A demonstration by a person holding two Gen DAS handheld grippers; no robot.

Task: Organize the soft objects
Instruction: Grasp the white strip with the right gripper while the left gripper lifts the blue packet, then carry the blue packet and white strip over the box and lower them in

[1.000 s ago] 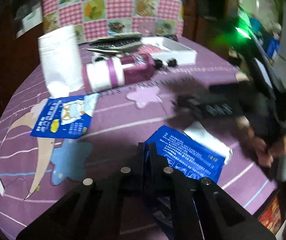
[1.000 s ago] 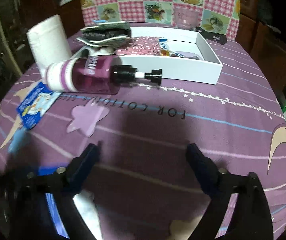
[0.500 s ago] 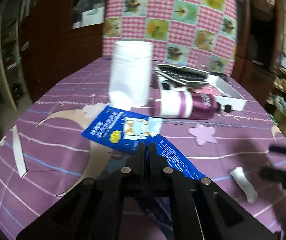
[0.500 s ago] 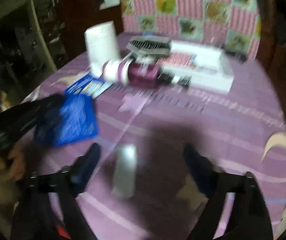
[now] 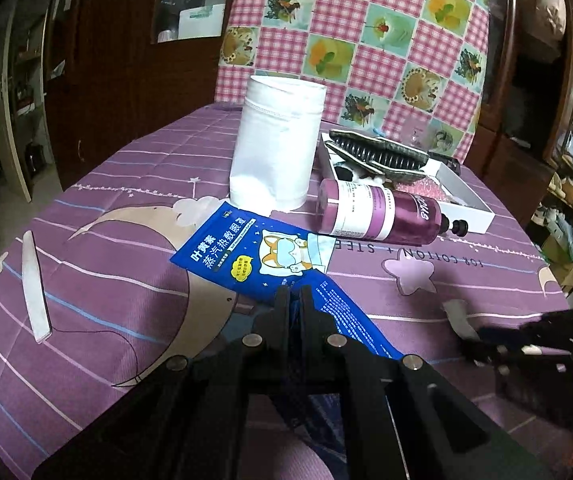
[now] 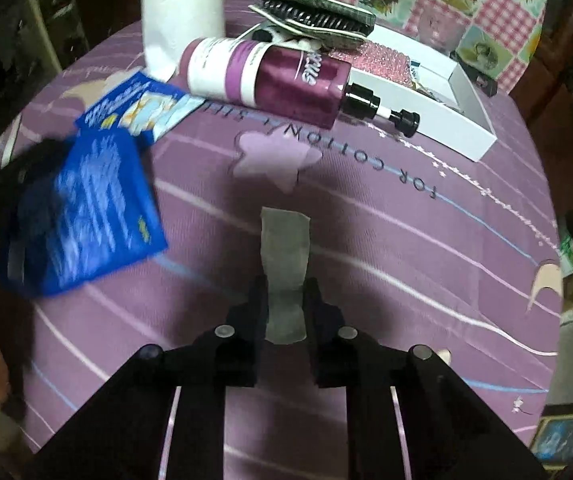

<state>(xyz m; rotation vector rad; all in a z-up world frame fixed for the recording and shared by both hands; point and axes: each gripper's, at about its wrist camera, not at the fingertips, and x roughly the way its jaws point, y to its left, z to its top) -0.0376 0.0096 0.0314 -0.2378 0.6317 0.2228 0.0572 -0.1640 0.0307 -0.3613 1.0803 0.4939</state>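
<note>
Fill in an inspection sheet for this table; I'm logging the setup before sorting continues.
Surface: purple quilted cloth with moon and star prints.
Job's things: blue eye-mask packet held aloft; second packet lying flat; white pad.
Clutter: paper roll, purple pump bottle, hairbrush, white box, nail file.
Grippers: left gripper clamps the packet; right gripper fingers straddle the pad.
Cables: nothing seen.
Surroundings: checkered chair cover, dark cabinets.
</note>
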